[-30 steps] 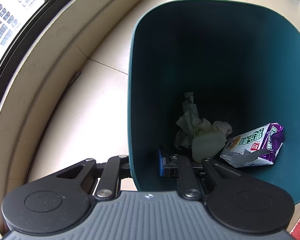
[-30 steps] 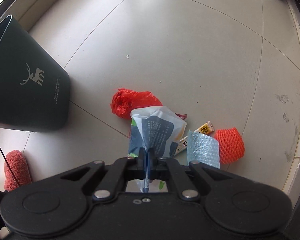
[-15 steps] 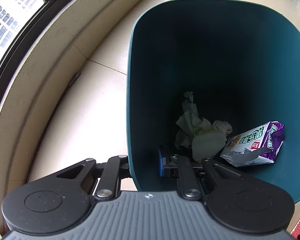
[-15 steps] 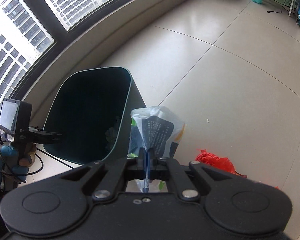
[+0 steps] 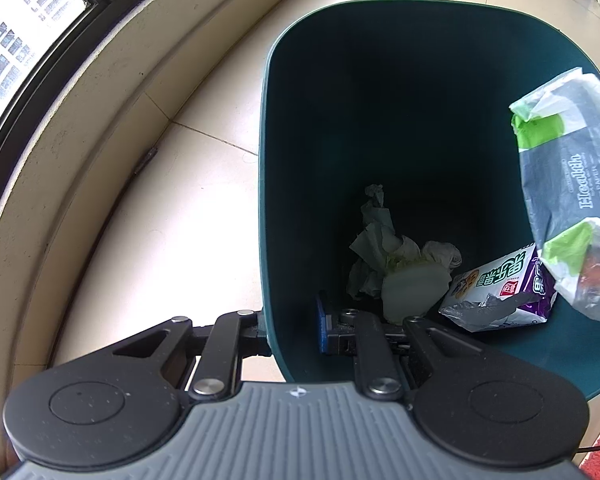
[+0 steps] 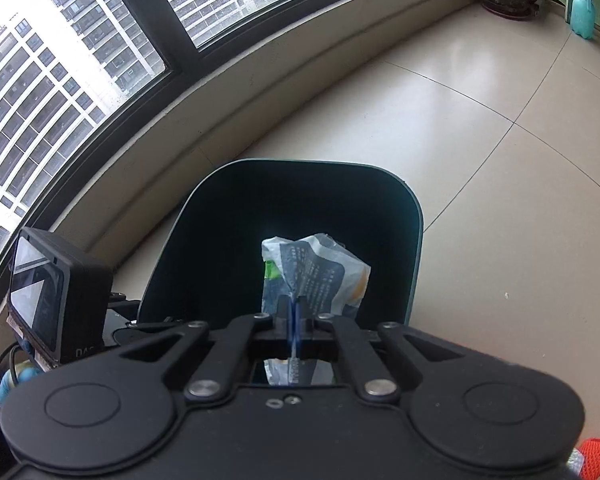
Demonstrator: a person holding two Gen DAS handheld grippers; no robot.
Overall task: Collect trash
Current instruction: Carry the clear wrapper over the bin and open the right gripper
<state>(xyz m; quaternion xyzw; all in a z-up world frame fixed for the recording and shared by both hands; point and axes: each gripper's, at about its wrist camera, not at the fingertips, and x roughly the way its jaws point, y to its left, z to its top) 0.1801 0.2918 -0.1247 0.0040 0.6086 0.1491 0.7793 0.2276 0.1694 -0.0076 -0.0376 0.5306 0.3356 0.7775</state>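
Your right claw (image 6: 293, 312) is clenched on a crumpled tissue wrapper (image 6: 314, 276), pinching one thin fold of it between the blue pads, and the wrapper hangs over the mouth of the green bin (image 6: 418, 220), toward its near side in the right wrist view. Your left claw (image 5: 294, 330) is clamped on the bin's near wall, one finger outside and one inside, so the bin is steadied for the drop. From the left wrist view the wrapper (image 5: 568, 176) sits at the right edge of the opening, over the rim rather than over the middle, so I would judge it not yet safely placed. Carry it a little further in, toward the dark centre of the bin, before you let go: light plastic film drifts and may catch on the rim or slide down the outside. Lower it somewhat into the mouth if you can, then part the pads fully and give the film a moment to peel off, since it may cling. Keep the left grip as it is. Inside, on the bottom, lie wadded tissues (image 5: 384, 264) and a purple snack packet (image 5: 500, 292), with plenty of room left. An orange net (image 6: 592, 456) on the floor (image 6: 500, 120) shows at the lower right, so more trash waits.
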